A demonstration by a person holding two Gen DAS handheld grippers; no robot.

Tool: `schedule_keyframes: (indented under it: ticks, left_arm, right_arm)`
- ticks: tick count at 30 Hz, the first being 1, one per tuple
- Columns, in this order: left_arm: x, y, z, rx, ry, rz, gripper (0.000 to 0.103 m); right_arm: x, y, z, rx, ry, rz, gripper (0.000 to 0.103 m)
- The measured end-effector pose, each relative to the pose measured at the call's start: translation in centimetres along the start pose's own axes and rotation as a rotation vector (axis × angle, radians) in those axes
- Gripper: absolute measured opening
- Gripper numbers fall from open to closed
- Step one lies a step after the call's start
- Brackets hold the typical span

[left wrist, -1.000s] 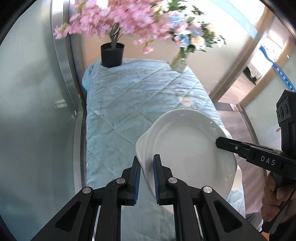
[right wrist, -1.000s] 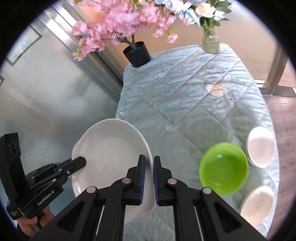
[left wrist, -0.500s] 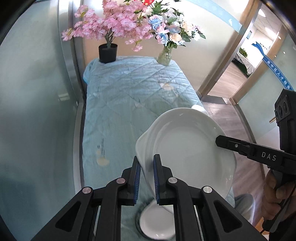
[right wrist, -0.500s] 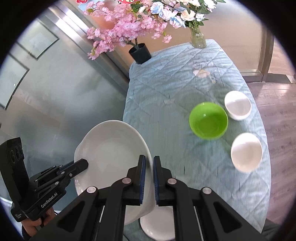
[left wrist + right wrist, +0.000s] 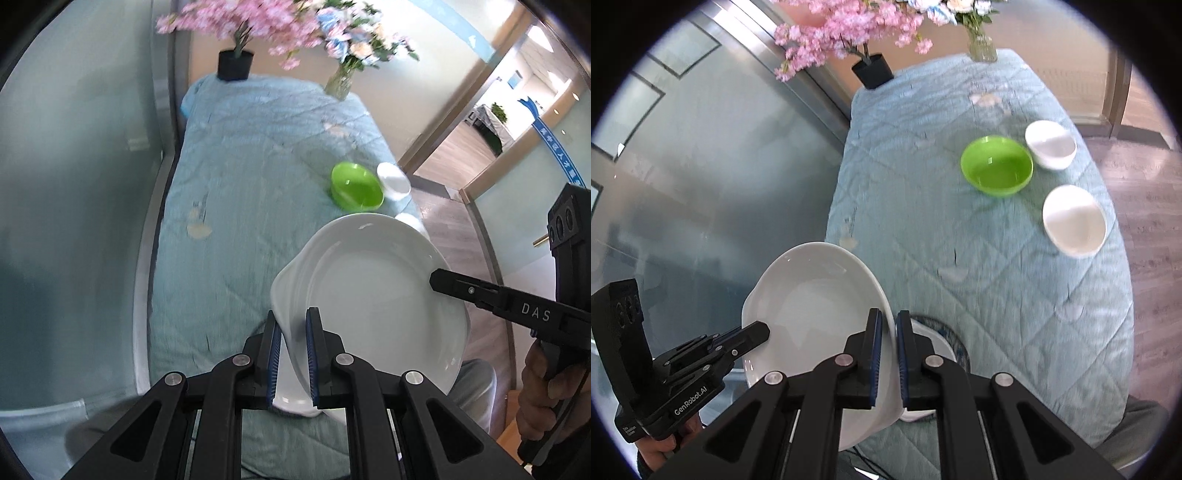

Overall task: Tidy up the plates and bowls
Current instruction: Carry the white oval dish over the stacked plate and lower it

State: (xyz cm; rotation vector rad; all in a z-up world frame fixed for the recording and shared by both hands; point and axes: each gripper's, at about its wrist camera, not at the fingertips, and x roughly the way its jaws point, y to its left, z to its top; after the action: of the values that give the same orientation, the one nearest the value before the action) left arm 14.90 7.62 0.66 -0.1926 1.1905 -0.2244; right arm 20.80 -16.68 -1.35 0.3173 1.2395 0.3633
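A large white plate hangs tilted above the near end of the table, held by both grippers at opposite rims. My left gripper is shut on its left rim. My right gripper is shut on the right rim of the plate. Under it on the cloth lies a second white plate, mostly hidden. Farther along the table stand a green bowl and two white bowls.
The table is covered with a light blue quilted cloth. A black pot of pink blossoms and a glass vase of flowers stand at its far end. A glass wall runs along the left side. Wooden floor lies to the right.
Both grippers carried the white plate back toward the near end of the table. The bowls came into view and receded, and the second plate appeared beneath the held one.
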Motion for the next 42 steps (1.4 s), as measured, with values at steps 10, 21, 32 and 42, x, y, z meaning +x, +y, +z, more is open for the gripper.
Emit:
schedule_keyframes:
  ticks: [10, 21, 32, 42]
  left_arm:
    - [5.2, 2.1, -5.0, -0.072, 0.12, -0.006, 0.009]
    - [12.0, 4.1, -6.5, -0.119, 0.206, 0.008, 0.009]
    - [16.0, 5.3, -7.6, -0.143, 0.273, 0.016, 0.009]
    - [17.4, 5.7, -7.6, -0.168, 0.256, 0.021, 0.009]
  right_arm:
    - [5.0, -2.6, -3.7, 0.056, 0.112, -0.03, 0.008]
    - [11.0, -4.9, -5.4, 0.089, 0.213, -0.075, 0.009]
    - [15.2, -6.3, -6.5, 0.114, 0.273, -0.105, 0.01]
    - [17.1, -6.2, -5.8, 0.107, 0.277, -0.126, 0.01]
